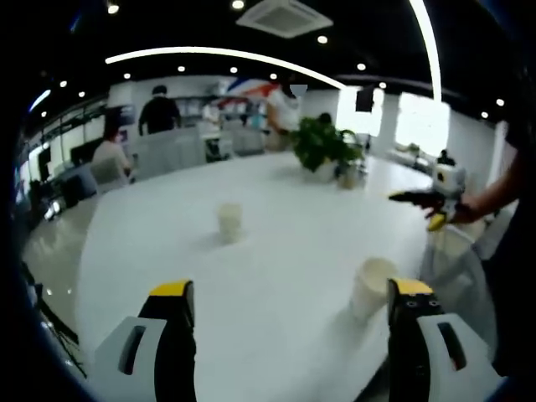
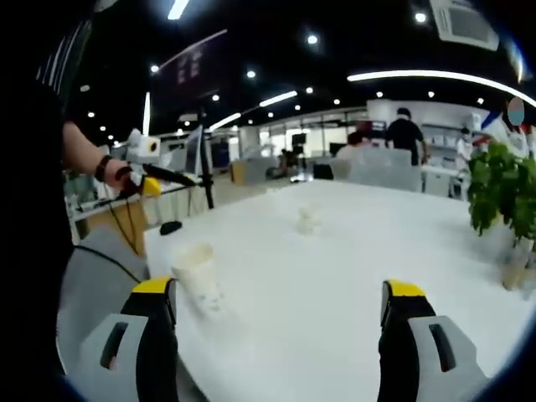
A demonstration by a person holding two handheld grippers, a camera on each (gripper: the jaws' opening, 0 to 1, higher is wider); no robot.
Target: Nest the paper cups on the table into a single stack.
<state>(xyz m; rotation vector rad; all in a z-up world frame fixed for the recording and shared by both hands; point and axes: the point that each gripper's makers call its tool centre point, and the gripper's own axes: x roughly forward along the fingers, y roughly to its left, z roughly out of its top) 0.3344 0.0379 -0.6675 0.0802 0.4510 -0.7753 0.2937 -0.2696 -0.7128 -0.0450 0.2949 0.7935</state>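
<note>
Right, starting with the left gripper view: the left gripper (image 1: 289,306) hangs low over the white table (image 1: 276,251), its yellow-tipped jaws spread wide with nothing between them. One paper cup (image 1: 371,286) stands upright near the table's edge, just beside the right-hand jaw, though whether they touch is hard to tell from this angle. A second paper cup (image 1: 229,221) stands upright further out toward the middle of the table, well apart from the first. Beyond it, a potted plant (image 1: 325,144) sits at the far side of the table. Over at the right, the right gripper (image 1: 419,199) comes into view, held in a hand (image 1: 469,211) above the table edge; its jaws look close together, but they are too small to call.

Now the right gripper view: the right gripper (image 2: 278,308) has its jaws wide apart and empty as well. The near cup (image 2: 197,276) stands just beside the left-hand jaw, close to the table's edge. The far cup (image 2: 307,219) sits out in the middle of the table (image 2: 335,276). The plant (image 2: 502,197) rises at the right. At the left, the other hand (image 2: 124,177) holds the left gripper (image 2: 188,178) off the table.
</note>
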